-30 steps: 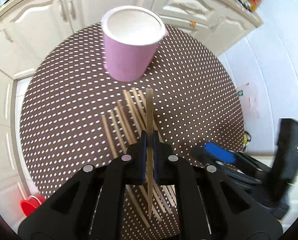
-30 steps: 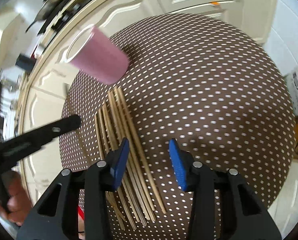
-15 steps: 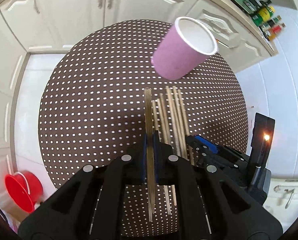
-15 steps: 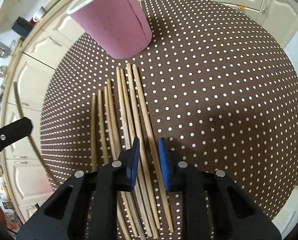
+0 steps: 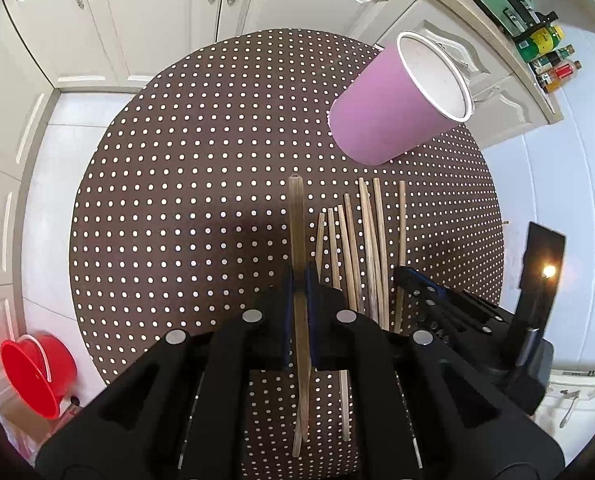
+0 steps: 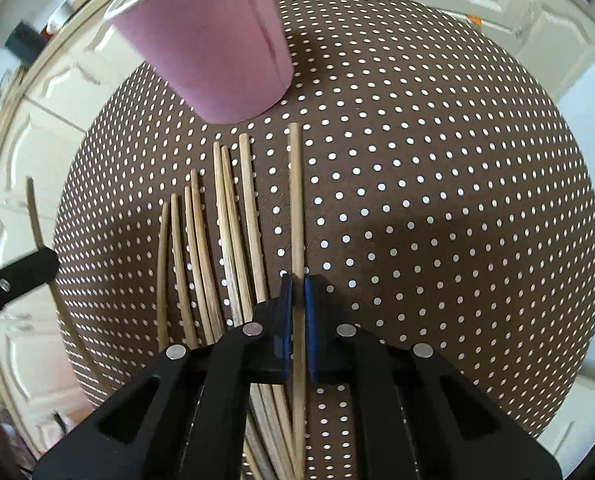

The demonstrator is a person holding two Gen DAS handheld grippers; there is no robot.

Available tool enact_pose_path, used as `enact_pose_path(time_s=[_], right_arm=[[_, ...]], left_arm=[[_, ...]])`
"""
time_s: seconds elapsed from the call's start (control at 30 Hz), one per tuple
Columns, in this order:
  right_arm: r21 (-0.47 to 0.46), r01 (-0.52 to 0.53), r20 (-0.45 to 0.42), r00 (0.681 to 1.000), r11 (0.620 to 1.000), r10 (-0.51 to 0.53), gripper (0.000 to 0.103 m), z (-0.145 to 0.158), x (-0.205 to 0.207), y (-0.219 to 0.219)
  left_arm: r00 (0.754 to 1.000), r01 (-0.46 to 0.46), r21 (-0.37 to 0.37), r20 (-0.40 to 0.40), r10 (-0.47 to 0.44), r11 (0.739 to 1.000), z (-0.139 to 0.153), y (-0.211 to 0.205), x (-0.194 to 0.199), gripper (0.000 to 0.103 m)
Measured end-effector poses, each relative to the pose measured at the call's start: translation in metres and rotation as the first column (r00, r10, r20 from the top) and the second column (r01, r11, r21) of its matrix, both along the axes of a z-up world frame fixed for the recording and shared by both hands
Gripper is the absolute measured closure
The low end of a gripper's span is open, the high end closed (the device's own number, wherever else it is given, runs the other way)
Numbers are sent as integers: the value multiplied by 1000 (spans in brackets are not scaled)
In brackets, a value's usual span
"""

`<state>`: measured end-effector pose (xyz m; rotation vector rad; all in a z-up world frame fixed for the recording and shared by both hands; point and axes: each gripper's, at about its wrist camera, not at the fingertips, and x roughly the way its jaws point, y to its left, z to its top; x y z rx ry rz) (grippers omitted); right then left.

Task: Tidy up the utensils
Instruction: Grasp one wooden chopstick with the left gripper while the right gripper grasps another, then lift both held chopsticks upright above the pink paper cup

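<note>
A pink paper cup (image 5: 397,100) stands upright on the round brown dotted table (image 5: 197,200); it also shows in the right wrist view (image 6: 213,36). Several wooden chopsticks (image 5: 361,248) lie side by side below it, also in the right wrist view (image 6: 213,232). My left gripper (image 5: 298,276) is shut on one chopstick (image 5: 296,220), held above the table left of the row. My right gripper (image 6: 297,280) is shut on the rightmost chopstick (image 6: 296,200) of the row, low at the table. The right gripper appears in the left wrist view (image 5: 409,276).
White kitchen cabinets (image 5: 157,8) stand behind the table. A red bucket (image 5: 37,372) sits on the floor at lower left. Bottles (image 5: 549,60) stand on the counter at upper right. The left gripper's finger (image 6: 21,276) shows at the right wrist view's left edge.
My right gripper has moved in over the row and closed on the rightmost chopstick. My left gripper has swung left with its chopstick, away from the cup.
</note>
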<state>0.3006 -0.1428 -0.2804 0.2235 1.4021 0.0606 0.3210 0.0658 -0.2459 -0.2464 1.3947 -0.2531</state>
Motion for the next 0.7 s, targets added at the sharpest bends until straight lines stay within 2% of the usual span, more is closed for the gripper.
enact_pose_path(time_s=[0.3, 0.7], right_arm=[[35, -3, 93, 996, 999, 0, 98, 42, -3, -18], [85, -11, 257, 966, 996, -11, 98, 98, -30, -30]], left_arm=[[999, 10, 3, 33, -10, 1000, 9, -5, -2, 96], [989, -25, 12, 145, 23, 1000, 49, -11, -25, 96]])
